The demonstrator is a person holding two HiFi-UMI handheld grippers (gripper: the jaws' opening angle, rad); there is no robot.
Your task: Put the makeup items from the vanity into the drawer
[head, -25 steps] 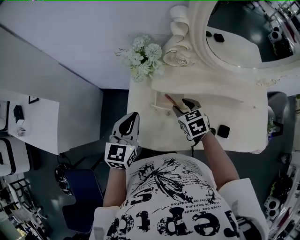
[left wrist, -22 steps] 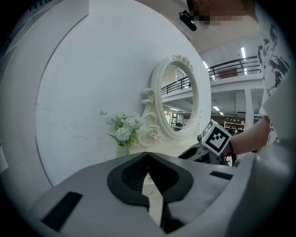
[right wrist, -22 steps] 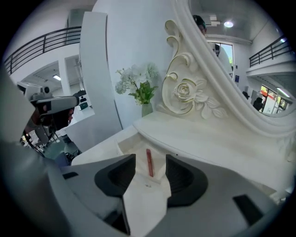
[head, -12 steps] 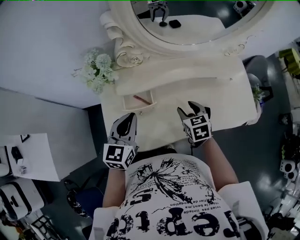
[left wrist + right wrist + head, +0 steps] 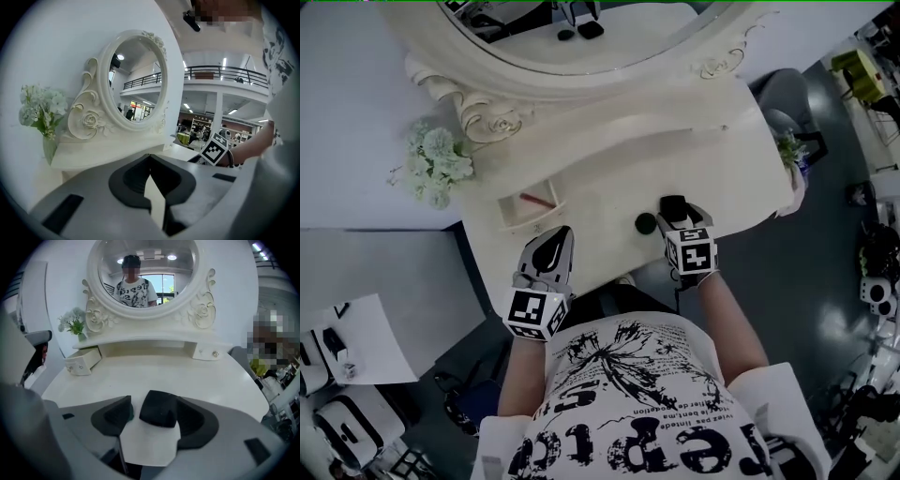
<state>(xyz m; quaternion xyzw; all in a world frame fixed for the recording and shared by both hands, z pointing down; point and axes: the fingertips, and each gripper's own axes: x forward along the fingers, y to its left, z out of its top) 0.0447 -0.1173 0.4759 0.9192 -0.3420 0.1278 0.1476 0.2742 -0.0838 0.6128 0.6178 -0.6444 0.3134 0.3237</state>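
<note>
Right gripper view: the compact [image 5: 158,409] lies between the right gripper's [image 5: 152,402] opening jaws, against the right one, near the vanity's [image 5: 154,371] front edge. The left gripper [image 5: 150,158] is clenched, empty.

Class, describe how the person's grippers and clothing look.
The left gripper and right gripper are grey with black-lined jaws and a cube of black-and-white square markers. The right's jaws are opening, a black compact between them. The person wears a white T-shirt with black print.

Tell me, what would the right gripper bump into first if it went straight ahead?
The black square makeup case, almost certainly: it lies on the vanity top between the right gripper's opening jaws, not yet pinched. Beyond it the top looks bare.
</note>
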